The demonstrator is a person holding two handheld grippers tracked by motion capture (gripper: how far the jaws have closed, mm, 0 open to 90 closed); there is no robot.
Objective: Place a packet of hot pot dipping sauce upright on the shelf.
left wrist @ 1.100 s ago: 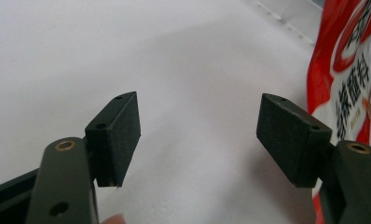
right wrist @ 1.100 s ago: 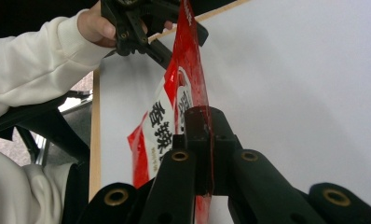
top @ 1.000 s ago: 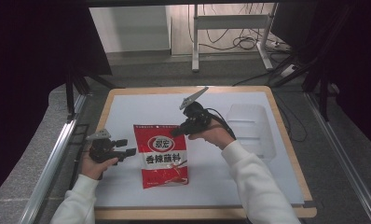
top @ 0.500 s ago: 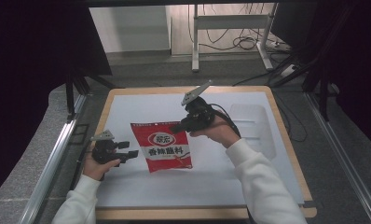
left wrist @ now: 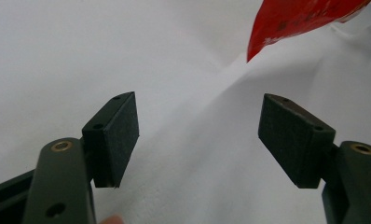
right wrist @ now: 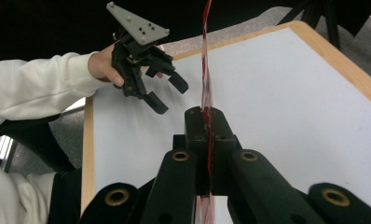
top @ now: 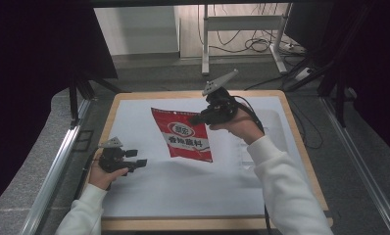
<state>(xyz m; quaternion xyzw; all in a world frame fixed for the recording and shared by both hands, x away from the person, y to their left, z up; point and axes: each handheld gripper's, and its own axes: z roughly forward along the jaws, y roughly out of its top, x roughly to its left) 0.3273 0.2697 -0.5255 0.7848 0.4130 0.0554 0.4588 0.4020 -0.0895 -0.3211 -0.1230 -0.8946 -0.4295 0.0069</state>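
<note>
Hanging off the table by one edge, the red snack pouch [top: 183, 135] is dangling from the right gripper [top: 199, 119], whose jaws are pinched tight on the pouch's upper right border; in the right gripper view that film [right wrist: 205, 70] is running edge-on straight up out of the closed pads, so the grip is clearly on the thin seal, not the bulky middle. My guess is that's deliberate, since the flat seam gives the pads something firm to bite and lets the contents sag downward. From the high view the pouch is sitting around the center of the white table mat [top: 183, 196], tilted with its lower corner pointing toward 5 o'clock. The left gripper [top: 140, 162] is waiting down at about 8 o'clock, well apart from the pouch, jaws spread wide and holding nothing, with a red corner [left wrist: 295, 23] peeking in at the top of its own view. Looks like it's hanging back, ready to help if needed.
</note>
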